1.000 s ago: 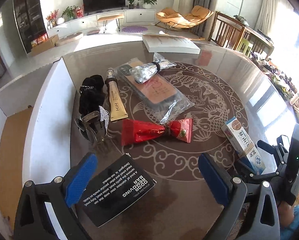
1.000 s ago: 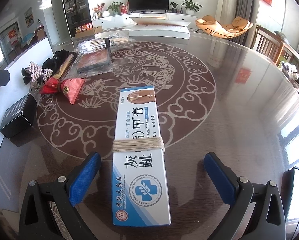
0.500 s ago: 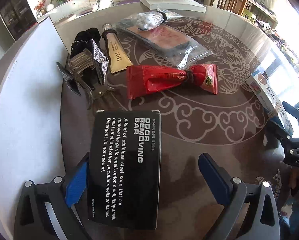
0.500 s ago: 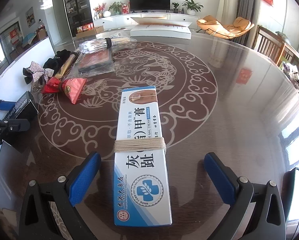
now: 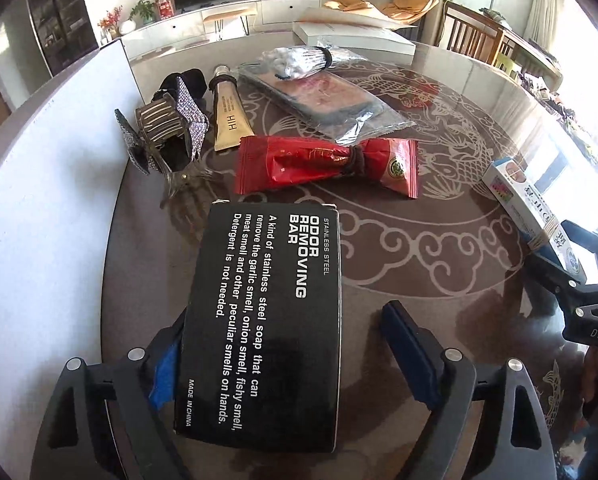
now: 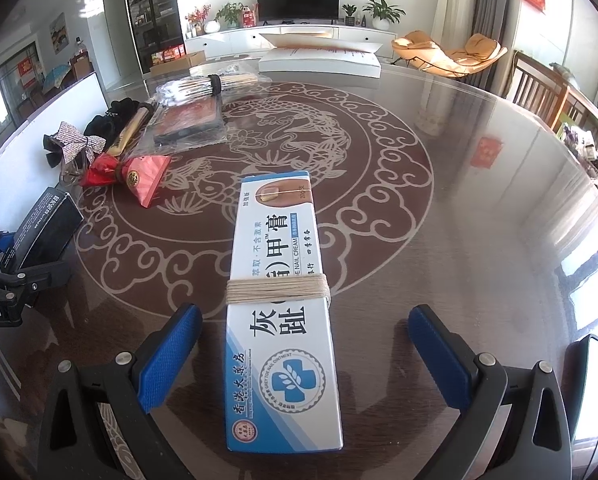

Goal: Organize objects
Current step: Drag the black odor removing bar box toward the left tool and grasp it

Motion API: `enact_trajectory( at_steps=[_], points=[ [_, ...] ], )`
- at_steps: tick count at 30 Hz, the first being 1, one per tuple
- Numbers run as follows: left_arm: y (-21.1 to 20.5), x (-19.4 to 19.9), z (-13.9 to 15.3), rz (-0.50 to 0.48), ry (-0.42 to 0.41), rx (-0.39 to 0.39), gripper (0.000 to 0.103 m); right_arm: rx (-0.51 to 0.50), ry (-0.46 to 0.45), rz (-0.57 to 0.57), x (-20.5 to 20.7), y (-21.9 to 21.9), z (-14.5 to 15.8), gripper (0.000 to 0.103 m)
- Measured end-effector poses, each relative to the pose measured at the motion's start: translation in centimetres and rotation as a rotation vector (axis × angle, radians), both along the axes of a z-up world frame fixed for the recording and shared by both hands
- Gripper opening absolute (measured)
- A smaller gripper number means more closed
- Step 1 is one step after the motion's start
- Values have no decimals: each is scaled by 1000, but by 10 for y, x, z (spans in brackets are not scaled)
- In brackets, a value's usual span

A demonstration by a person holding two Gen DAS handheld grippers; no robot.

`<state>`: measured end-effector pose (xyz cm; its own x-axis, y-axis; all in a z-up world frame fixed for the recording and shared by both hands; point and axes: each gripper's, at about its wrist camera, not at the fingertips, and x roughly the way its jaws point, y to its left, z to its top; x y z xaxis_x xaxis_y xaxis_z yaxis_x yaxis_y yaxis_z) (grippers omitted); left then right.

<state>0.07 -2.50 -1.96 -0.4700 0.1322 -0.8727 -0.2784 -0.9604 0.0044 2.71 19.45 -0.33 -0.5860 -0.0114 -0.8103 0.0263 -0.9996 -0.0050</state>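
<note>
Black box (image 5: 265, 324): "STAINLESS STEEL ODOR REMOVING BAR", "MADE IN CHINA". White-blue carton (image 6: 285, 312): "NAIL CREAM", "GREY TOE NAIL OINTMENT". Gold tube (image 5: 230, 120): "HIH".

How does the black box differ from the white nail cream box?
The black box is wide, dark, with white English text; the nail cream box is long, narrow, white and blue, with string wound round it. The black box touches one left gripper pad; the nail cream box lies free between the right gripper pads. Both lie flat.
</note>
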Motion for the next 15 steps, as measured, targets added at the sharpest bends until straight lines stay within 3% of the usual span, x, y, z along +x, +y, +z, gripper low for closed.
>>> enact_trajectory(
  at_steps=[3, 8, 13, 15],
  points=[
    [17, 2, 2, -32, 29, 10, 84, 5, -1, 1, 0, -1, 0, 103],
    [45, 5, 3, -184, 16, 8, 84, 2, -2, -2, 0, 1, 0, 103],
    [37, 10, 7, -187, -5, 0, 85, 2, 2, -3, 1, 1, 0, 103],
    [31, 12, 7, -189, -11, -5, 91, 5, 3, -3, 1, 1, 0, 103]
  ],
)
